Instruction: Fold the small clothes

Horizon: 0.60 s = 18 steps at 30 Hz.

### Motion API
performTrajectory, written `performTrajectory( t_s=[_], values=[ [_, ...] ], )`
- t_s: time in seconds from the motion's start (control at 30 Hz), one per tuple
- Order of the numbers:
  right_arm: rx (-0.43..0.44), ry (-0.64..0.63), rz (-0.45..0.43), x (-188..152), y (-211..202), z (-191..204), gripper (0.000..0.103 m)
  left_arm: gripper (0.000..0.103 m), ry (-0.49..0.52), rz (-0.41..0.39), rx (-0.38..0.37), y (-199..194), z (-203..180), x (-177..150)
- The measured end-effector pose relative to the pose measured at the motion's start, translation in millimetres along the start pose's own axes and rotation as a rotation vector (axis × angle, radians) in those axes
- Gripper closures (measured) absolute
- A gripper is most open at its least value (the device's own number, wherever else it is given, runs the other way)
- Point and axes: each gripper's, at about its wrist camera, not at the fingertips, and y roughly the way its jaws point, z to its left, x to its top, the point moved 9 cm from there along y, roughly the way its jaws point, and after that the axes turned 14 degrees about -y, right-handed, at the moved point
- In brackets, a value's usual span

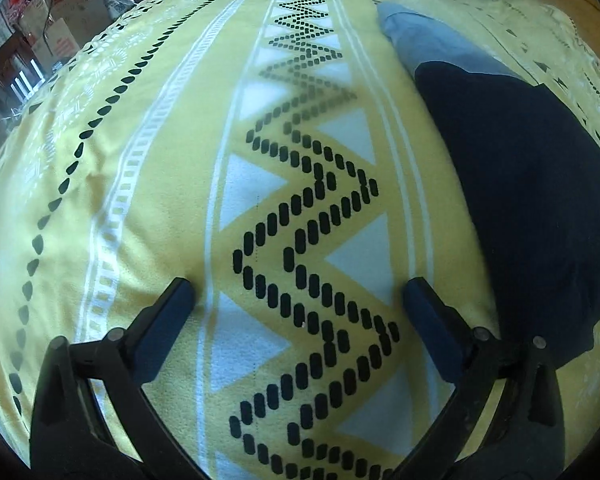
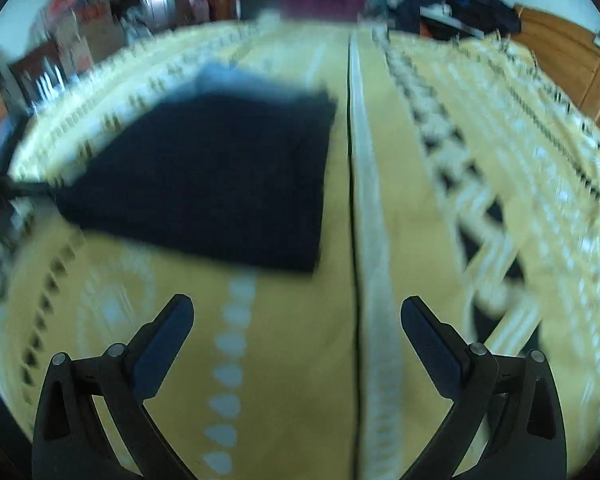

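Your dark navy folded garment [image 2: 204, 176] lies flat on the yellow patterned bedspread [image 1: 172, 184], a squared-off shape with a pale blue-grey cloth [image 1: 432, 44] showing from under its far edge; in the left wrist view it sits to the right of the black zigzag band [image 1: 308, 280], and in the right wrist view it lies ahead and to the left, though that view is blurred; your left gripper [image 1: 298, 294] hovers over the zigzag band with its fingers spread wide and nothing between them; your right gripper [image 2: 296, 312] is just short of the garment's near edge, fingers equally wide and empty; cardboard boxes [image 1: 60, 20] stand beyond the bed.
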Motion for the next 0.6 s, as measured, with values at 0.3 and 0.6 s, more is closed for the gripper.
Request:
performTrajectory(
  t_s=[0.3,0.6],
  values=[
    [0.047,0.052,0.063,-28,28,7,0.000,0.000,0.001,-0.022,0.025,5,-2,5],
    [0.061,0.049,0.047,-29,32,2,0.000,0.000,-0.009,-0.024,0.053,4,-1,4]
  ],
)
